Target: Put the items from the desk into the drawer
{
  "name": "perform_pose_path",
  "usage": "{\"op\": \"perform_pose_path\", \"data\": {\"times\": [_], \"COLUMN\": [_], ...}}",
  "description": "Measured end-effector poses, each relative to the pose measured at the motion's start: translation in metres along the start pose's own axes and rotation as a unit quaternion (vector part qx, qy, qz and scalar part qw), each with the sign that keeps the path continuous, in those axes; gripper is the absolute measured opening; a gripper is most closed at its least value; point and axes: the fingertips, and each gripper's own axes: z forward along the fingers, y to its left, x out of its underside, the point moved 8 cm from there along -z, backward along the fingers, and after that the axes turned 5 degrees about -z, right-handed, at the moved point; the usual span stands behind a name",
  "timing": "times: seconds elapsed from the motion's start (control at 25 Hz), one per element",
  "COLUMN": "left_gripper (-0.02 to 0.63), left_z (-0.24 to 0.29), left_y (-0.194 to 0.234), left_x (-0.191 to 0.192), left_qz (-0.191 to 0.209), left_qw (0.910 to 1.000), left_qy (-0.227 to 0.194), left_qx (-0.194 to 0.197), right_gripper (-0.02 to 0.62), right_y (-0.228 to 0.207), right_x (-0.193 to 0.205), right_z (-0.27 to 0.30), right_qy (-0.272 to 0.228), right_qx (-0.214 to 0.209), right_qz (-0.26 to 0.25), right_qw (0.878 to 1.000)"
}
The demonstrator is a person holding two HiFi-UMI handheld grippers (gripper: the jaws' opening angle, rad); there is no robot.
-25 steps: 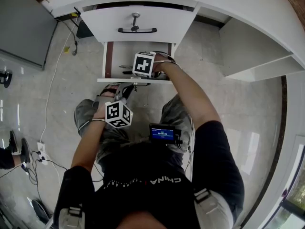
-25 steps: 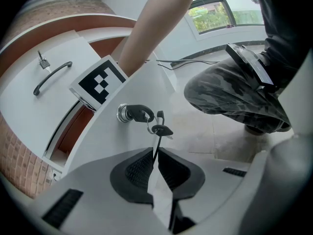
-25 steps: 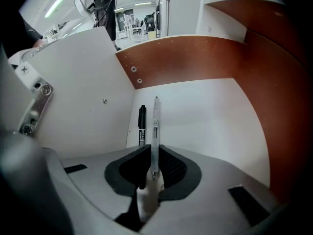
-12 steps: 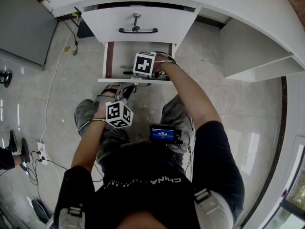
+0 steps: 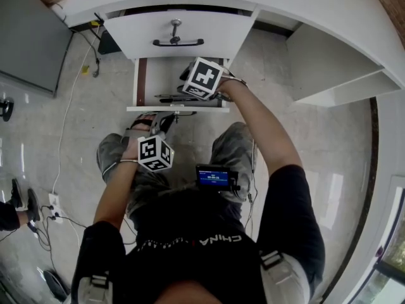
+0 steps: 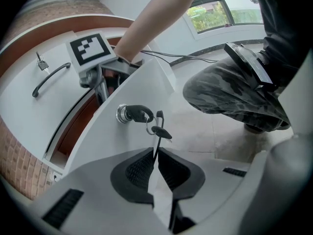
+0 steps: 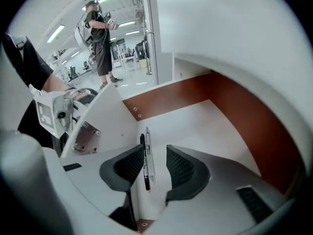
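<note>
Pale polished floor point(image 5: 316, 189) beneath a curved white bench point(image 5: 304, 5). Nearest, left gripper point(image 6: 155, 155) clamped shut on the spare key point(image 6: 160, 131) dangling from the ring of the lock key point(image 6: 139, 113), probably to steady the pulled-out drawer point(image 5: 140, 81). Farther on, right gripper point(image 7: 155, 153) poised above the drawer floor, jaws just spread wide. Pads clear of the two pens point(image 7: 145, 160) lying side by side beneath them, so apparently released there. Beyond, the closed upper drawer's handle point(image 5: 178, 42). Much of the drawer interior masked in the head view by the right gripper's marker cube. Bench top cut off, so leftover items impossible to count.
</note>
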Motion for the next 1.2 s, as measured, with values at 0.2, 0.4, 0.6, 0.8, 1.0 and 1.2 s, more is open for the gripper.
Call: {"op": "perform_pose_path", "data": {"times": [0.2,0.4,0.6,0.8,1.0,1.2], "left_gripper": [0.032,0.031,0.032,0.032,0.032,0.032], "left_z": [0.0,-0.001,-0.002,0.0,0.001,0.001], "left_y": [0.001,0.0,0.0,0.001,0.001,0.0], "left_x": [0.0,-0.001,-0.001,0.0,0.0,-0.002], "left_qz": [0.002,0.002,0.002,0.002,0.003,0.006], "left_qw": [1.0,1.0,1.0,1.0,1.0,0.9999], "left_qy": [-0.001,0.001,0.001,0.002,0.001,0.01], "left_qx": [0.001,0.002,0.003,0.0,-0.001,0.001], "right_gripper": [0.112,0.025,0.017,0.017,0.017,0.017], "right_y": [0.016,0.029,0.052,0.079,0.096,0.097], "right_x": [-0.003,-0.001,0.012,0.029,0.049,0.057], "right_z": [-0.041,-0.085,-0.116,-0.133,-0.132,-0.143], "right_qy": [-0.068,-0.142,-0.216,-0.273,-0.317,-0.346], "right_qx": [0.014,0.101,0.164,0.196,0.196,0.174], "right_qz": [0.0,0.022,0.076,0.138,0.201,0.237], "right_qw": [0.998,0.984,0.959,0.932,0.906,0.891]}}
